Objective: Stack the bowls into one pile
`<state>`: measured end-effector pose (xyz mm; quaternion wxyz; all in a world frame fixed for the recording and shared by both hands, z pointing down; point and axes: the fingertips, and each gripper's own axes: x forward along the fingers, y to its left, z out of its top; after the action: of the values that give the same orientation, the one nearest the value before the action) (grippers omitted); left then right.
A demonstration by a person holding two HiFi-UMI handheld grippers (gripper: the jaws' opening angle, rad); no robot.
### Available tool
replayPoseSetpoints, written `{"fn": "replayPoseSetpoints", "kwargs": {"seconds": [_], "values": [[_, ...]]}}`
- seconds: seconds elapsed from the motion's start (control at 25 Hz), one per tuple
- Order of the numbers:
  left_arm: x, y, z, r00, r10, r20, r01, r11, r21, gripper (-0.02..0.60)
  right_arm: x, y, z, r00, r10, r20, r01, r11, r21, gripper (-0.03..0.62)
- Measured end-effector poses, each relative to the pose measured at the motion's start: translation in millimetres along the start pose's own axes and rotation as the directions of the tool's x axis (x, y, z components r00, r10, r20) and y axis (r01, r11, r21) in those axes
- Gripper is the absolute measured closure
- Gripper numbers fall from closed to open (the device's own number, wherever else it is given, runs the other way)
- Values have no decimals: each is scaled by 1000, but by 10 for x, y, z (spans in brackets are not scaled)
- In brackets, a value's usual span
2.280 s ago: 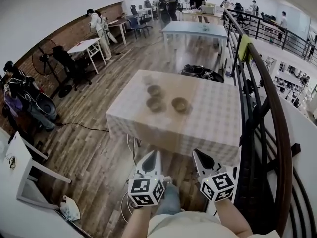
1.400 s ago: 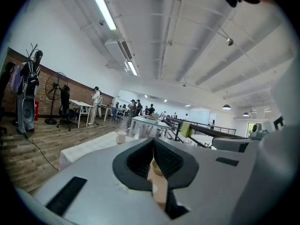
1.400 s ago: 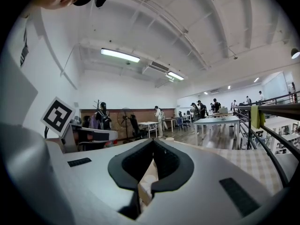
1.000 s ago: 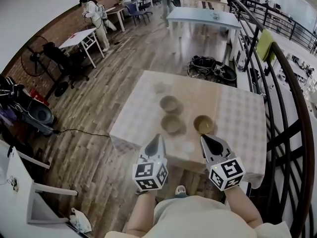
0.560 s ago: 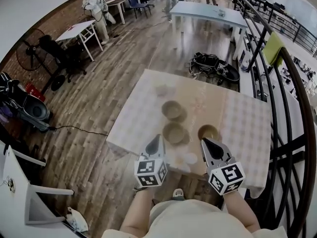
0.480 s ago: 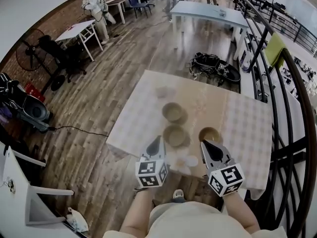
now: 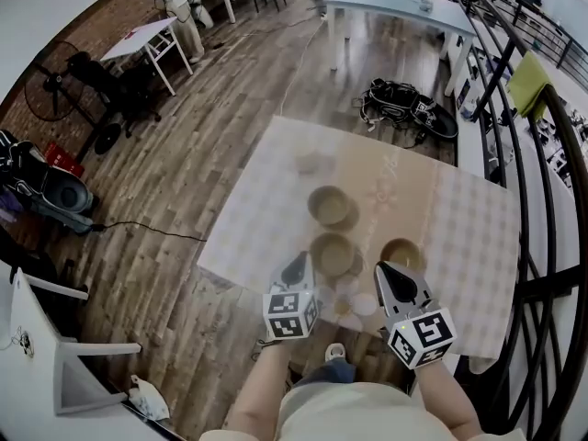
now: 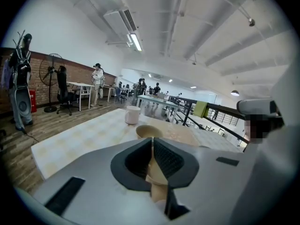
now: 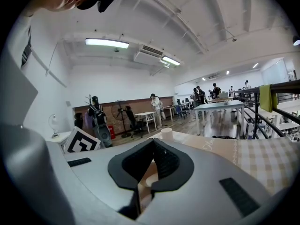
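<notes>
On the checked table point(image 7: 459, 237), seen from the head view, 3 tan bowls point(image 7: 329, 206) sit apart (none stacked), near the left gripper point(image 7: 298, 266) and right gripper point(image 7: 388, 276). Left gripper view: jaws pressed together, holding nothing. Right gripper view: jaws likewise together, empty.

Far bowl point(image 7: 328, 206), near bowl point(image 7: 333, 254), right bowl point(image 7: 401, 254), tan, upright, apart, unstacked on table point(image 7: 459, 232)

Bright even light from ceiling strip lights point(image 9: 107, 43), faint soft shadows, strong fisheye bending at edges — dark corners, bench point(image 7: 259, 208) pale, slightly blurred.
</notes>
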<state>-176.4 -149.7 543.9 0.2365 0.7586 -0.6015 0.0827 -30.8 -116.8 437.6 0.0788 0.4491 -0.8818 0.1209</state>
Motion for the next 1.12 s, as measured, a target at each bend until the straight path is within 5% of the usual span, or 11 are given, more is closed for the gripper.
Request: {"fn": "replayPoseSetpoints", "kwargs": {"seconds": [0.6, 1.12], "values": [[408, 188, -574, 986, -30, -165, 4, 988, -152, 480, -178, -51, -395, 992, -79, -97, 82, 996, 26, 594], [552, 177, -661, 983, -16, -183, -13, 987, -158, 563, -172, 63, -496, 988, -60, -139, 64, 998, 25, 594]]}}
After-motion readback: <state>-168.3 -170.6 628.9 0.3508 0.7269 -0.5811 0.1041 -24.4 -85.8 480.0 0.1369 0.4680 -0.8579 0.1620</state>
